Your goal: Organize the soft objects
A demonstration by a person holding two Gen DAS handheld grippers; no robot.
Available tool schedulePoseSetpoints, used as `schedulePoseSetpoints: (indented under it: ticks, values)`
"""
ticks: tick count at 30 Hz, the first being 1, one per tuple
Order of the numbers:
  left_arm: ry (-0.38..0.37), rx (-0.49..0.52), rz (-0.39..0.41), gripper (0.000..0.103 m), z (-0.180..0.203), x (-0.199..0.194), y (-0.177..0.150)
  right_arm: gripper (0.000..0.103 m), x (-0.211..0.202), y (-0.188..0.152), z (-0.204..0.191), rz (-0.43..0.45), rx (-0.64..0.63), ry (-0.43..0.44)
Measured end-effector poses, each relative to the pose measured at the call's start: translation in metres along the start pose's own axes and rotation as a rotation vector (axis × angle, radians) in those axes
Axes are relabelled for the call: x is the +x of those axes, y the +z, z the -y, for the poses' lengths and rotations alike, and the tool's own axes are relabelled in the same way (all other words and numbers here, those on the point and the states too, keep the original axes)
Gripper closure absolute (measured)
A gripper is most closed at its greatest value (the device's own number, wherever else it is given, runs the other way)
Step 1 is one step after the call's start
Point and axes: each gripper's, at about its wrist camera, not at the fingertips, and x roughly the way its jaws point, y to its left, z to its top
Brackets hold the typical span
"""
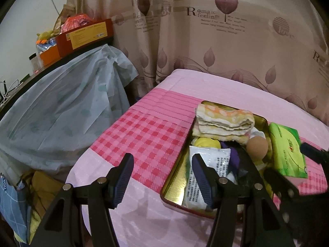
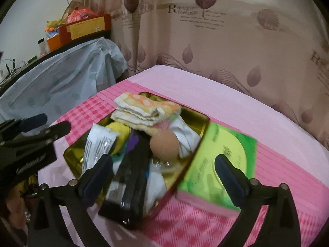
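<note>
Now both grippers hover w/ jaws wide apart, empty: left gripper [image 1: 162,177] over tin's near-left corner, right gripper [image 2: 162,173] over its right rim. Gold tin [image 1: 174,177] on bed [image 1: 144,133] holds folded towel [image 1: 224,121], beige sponge [image 1: 257,147]; green tissue pack [image 2: 222,160] just beside it.

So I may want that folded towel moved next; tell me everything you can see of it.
The folded terry towel with cream, yellow and orange patches is soft, fluffy cloth, folded into several stacked layers with frayed edges showing. It lies roughly flat at the far end of the gold metal tin with a red rim, piled above the rim and partly overhanging it. It rests on other items: a yellow bundle and white cloth peek out beneath. Neither gripper touches it.
</note>
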Motion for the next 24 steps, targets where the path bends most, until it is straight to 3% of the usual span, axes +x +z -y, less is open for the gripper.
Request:
schedulePoseSetpoints:
  ticks: [8, 24]
  values:
    - [-0.030, 0.061, 0.023, 0.043, 0.018, -0.010, -0.004, 0.002, -0.021, -0.030, 0.001, 0.004, 0.045, -0.040]
    - [-0.049, 0.084, 0.021, 0.043, 0.026, -0.012, -0.006, 0.001, -0.017, -0.041, -0.003, -0.026, 0.068, -0.037]
